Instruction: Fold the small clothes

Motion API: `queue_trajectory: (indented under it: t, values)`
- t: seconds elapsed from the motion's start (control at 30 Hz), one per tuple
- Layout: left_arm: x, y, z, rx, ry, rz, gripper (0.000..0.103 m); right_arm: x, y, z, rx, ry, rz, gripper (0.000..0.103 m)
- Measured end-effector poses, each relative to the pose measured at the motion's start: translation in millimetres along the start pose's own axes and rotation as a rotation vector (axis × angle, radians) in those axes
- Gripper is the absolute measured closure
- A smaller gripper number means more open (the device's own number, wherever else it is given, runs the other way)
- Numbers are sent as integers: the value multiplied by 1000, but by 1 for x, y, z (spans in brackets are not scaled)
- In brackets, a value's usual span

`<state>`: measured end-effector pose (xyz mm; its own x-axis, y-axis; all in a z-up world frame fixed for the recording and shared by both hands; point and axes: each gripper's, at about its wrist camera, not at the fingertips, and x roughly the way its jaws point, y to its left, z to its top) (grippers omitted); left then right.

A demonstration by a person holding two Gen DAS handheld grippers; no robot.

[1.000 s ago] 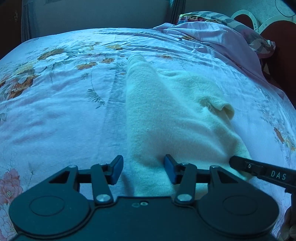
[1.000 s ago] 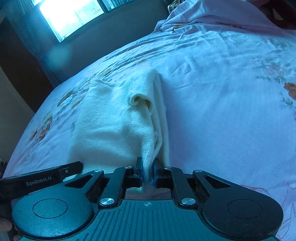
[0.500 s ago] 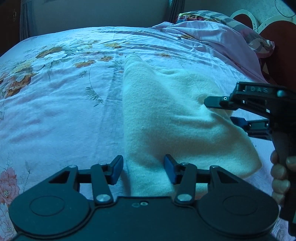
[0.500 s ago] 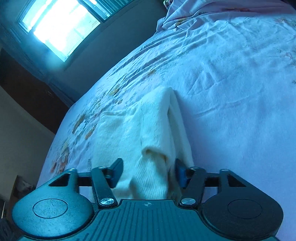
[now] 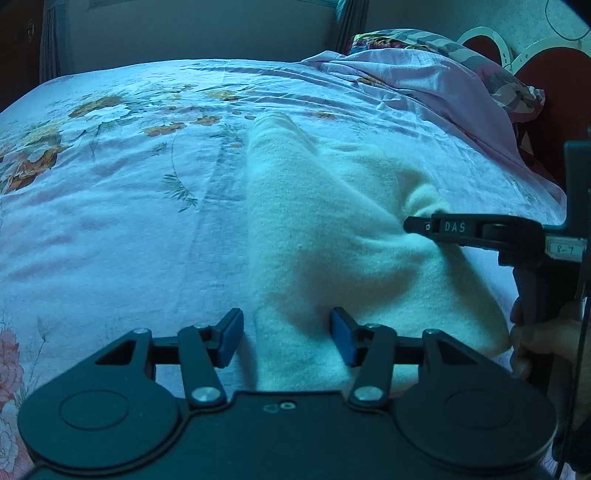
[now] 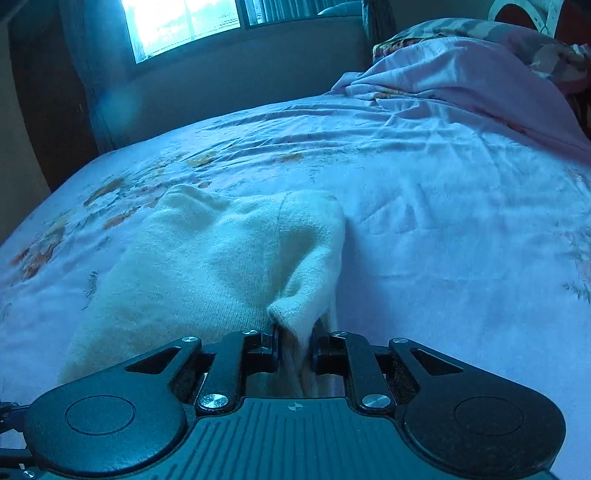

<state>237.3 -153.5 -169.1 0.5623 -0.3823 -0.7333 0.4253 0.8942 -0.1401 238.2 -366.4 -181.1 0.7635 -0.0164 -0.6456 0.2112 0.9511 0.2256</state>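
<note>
A small cream knitted garment [image 5: 332,236] lies on the floral bed sheet [image 5: 110,184], partly folded lengthwise. My left gripper [image 5: 286,339] is open, its jaws straddling the garment's near left edge without closing on it. My right gripper [image 6: 293,347] is shut on the garment's sleeve end [image 6: 295,310], a cream cuff pinched between its jaws and lifted a little. In the left wrist view the right gripper [image 5: 410,225] reaches in from the right over the garment's right side.
A crumpled pink quilt [image 5: 424,85] and pillow lie at the bed's head, far right. A window [image 6: 184,26] and dark curtains are behind the bed. Open sheet spreads to the left and right of the garment.
My right gripper, open around the sleeve half a second ago, has shut on the cuff and dropped lower over the garment's right side. My left gripper has stayed open in place.
</note>
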Motion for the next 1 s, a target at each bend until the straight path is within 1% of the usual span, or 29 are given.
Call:
queue_trajectory:
  t: [0.1, 0.17, 0.23, 0.3, 0.4, 0.47, 0.53, 0.57, 0.6, 0.63, 0.7, 0.73, 0.8, 0.83, 0.9, 0.93, 1.0]
  values:
    - [-1, 0, 0, -5, 3, 1, 53, -14, 0, 8, 12, -14, 18, 88]
    - [-1, 2, 1, -13, 10, -7, 53, -29, -2, 7, 22, -29, 6, 81]
    - [-1, 4, 2, -18, 15, -11, 53, -51, -3, 6, 34, -62, -2, 77]
    - [-1, 2, 1, -20, 20, -13, 53, -72, 4, 5, 8, -99, -24, 77]
    - [-1, -6, 1, 3, 25, -9, 53, -90, 29, 1, -72, -121, 19, 77]
    - [-1, -9, 0, 7, 25, 1, 53, -87, 49, -4, -144, -104, 38, 77]
    - [-1, -5, 0, -17, 35, -11, 53, -74, 59, -12, -180, -86, 27, 77]
    - [-1, -3, 0, -27, 41, -19, 53, -64, 60, -16, -196, -60, 11, 77]
    - [-1, -2, -1, -27, 46, -23, 53, -53, 57, -22, -211, -24, -24, 77]
    - [-1, -1, -2, -20, 50, -24, 49, -39, 48, -32, -221, 19, -67, 77]
    - [-1, -1, -4, -3, 54, -35, 47, -34, 30, -46, -214, 6, -79, 67]
    - [-2, -2, -5, 6, 52, -33, 48, -36, 26, -46, -199, 8, -107, 50]
    - [-1, -2, -5, 5, 50, -30, 48, -42, 22, -41, -153, 12, -91, 51]
    - [-1, -2, -5, -5, 50, -30, 48, -52, 23, -39, -145, -9, -88, 51]
    - [-1, -3, -5, -12, 51, -29, 48, -75, 35, -40, -179, -81, -70, 51]
    - [-1, -2, -5, -8, 49, -28, 48, -82, 40, -42, -189, -100, -53, 51]
    - [-1, -3, -5, 1, 47, -24, 48, -90, 47, -51, -185, -97, -17, 51]
